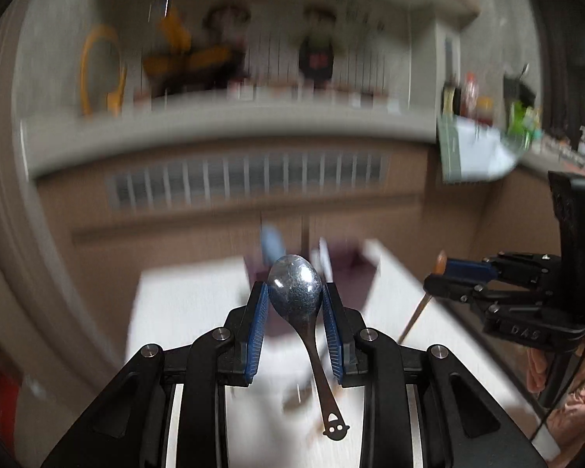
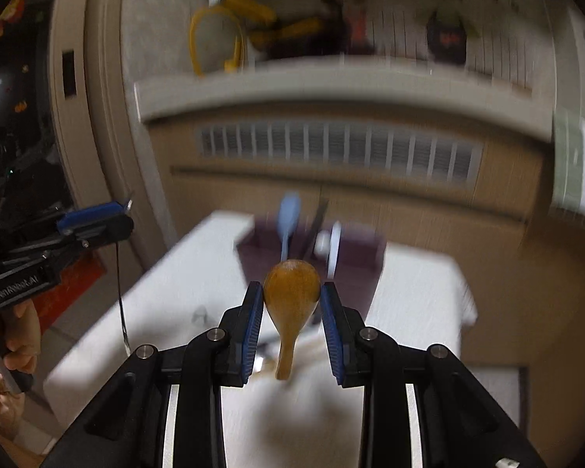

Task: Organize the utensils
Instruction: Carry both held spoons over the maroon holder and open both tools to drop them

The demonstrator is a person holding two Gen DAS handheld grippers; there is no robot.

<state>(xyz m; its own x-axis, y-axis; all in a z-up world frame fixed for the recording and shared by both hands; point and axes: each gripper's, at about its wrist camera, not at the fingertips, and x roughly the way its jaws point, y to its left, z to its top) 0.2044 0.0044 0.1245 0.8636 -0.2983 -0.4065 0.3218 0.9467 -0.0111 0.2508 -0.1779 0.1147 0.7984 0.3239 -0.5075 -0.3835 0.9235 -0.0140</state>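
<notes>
Clamped by its bowl between my left gripper (image 1: 295, 325), a polished metal spoon (image 1: 298, 296) hangs at lower centre, thin handle dangling. Likewise my right gripper (image 2: 291, 325) pinches a smooth wooden spoon (image 2: 291, 296) by its rounded bowl. Behind both, mid-frame, a dark holder (image 2: 355, 269) already bristles with utensils on the white table (image 2: 183, 288). Curved, slick bowls may slip or swivel between the ribbed blue pads (image 1: 258, 327).
</notes>
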